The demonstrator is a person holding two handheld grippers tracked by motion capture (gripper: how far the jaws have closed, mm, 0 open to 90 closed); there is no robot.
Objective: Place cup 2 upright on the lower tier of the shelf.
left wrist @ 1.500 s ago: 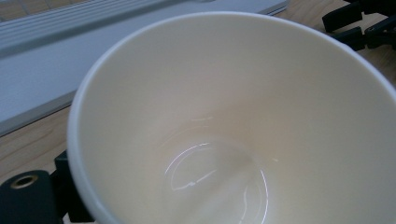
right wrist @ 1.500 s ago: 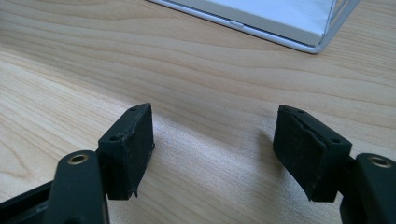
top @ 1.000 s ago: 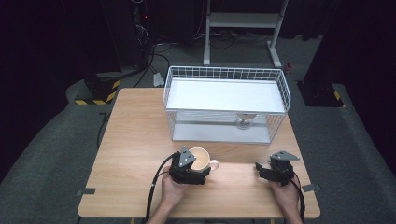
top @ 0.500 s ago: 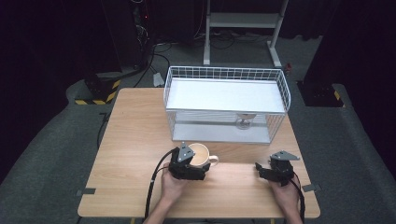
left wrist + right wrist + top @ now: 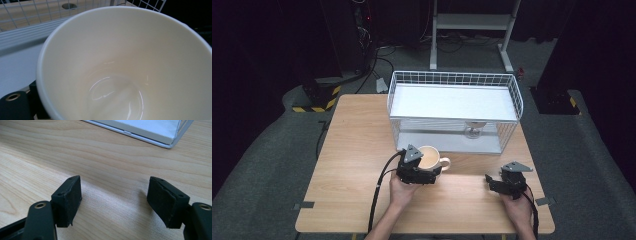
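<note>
Cream mug (image 5: 430, 158) sits in the left hand-held gripper (image 5: 416, 170), near the front of the tabletop (image 5: 357, 150), just before the white wire rack (image 5: 454, 107). Handle points toward the person's right. In the left gripper view the mug's (image 5: 120, 65) open mouth faces the camera, inside bare and glossy; one black jaw lies against the outer wall at lower left, so the rim is clamped between the jaws. Rack's lower shelf and wire grid (image 5: 30, 15) show just beyond the rim. Whether the mug's base touches the wood, cannot tell.

Right hand-held gripper (image 5: 507, 182) rests low at the front right of the tabletop, well apart from the mug. Jaws stand moderately apart, nothing between them; bare wood grain shows between the pads (image 5: 68, 200). Rack's front corner (image 5: 172, 143) lies ahead of it.

Small stemmed glass (image 5: 473, 129) stands on the rack's lower shelf, toward the right.
</note>
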